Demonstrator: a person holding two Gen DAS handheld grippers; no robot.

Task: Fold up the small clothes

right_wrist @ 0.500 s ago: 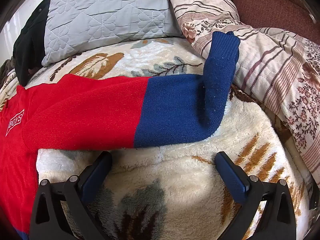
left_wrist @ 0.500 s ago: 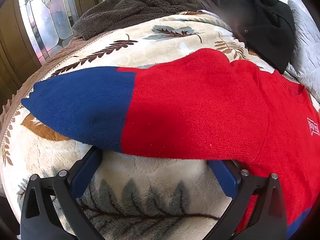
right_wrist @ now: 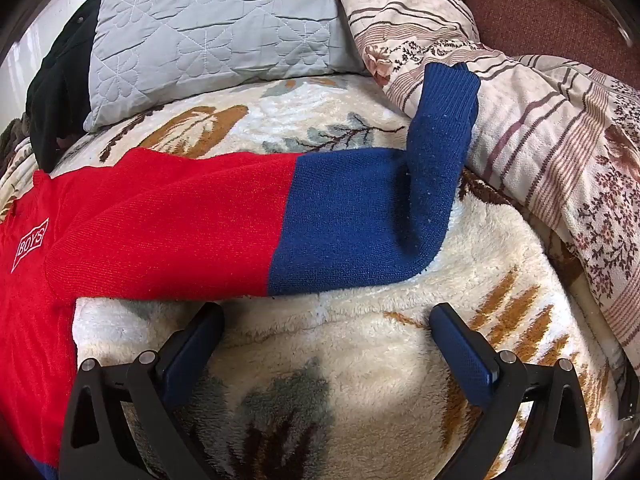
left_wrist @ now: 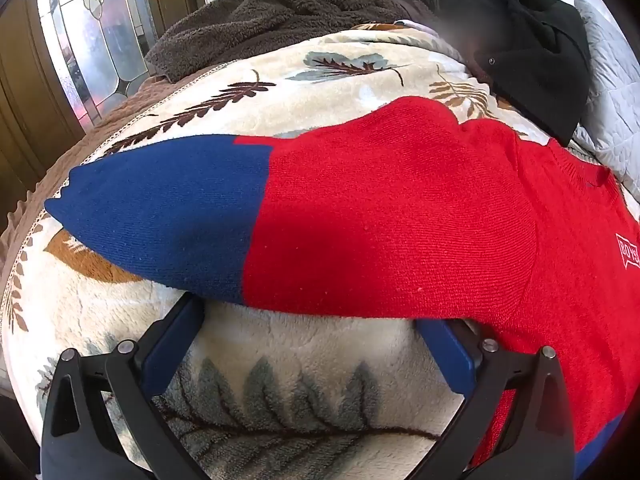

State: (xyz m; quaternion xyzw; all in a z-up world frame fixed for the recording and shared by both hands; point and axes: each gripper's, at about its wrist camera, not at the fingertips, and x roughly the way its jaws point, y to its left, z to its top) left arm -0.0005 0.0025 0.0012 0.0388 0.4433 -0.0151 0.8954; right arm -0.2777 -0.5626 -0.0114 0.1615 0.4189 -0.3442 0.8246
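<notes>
Red knit sweater (left_wrist: 400, 220) w/ blue sleeve ends lies flat, spread on cream fleece blanket w/ leaf print (left_wrist: 300, 360), white "BOYS" patch on chest.

Left gripper (left_wrist: 312, 324): jaws spread wide, nothing grasped. Both blue finger pads (left_wrist: 176, 340) sit at near edge of the sweater's left sleeve (left_wrist: 168, 216); tips look tucked just under the sleeve hem, can't tell if touching. Sleeve runs straight out, blue cuff end pointing left in left wrist view, reaching near blanket edge.

Right gripper (right_wrist: 326, 324): jaws also fully apart, empty. Pads just short of near edge of right sleeve (right_wrist: 352, 216), small strip of blanket between. That sleeve's blue part is bent: cuff (right_wrist: 448, 92) turns up and rests against the striped floral quilt (right_wrist: 560, 140) at right.

Around: grey quilted pillow (right_wrist: 220, 28) behind sweater, black garment (left_wrist: 532, 52) beside it near the collar side, dark brown fuzzy throw (left_wrist: 260, 28) far back in left view, leaded glass panel (left_wrist: 92, 40) at upper left. Sweater body spans between both views, blue hem band visible at lower corner in each.
</notes>
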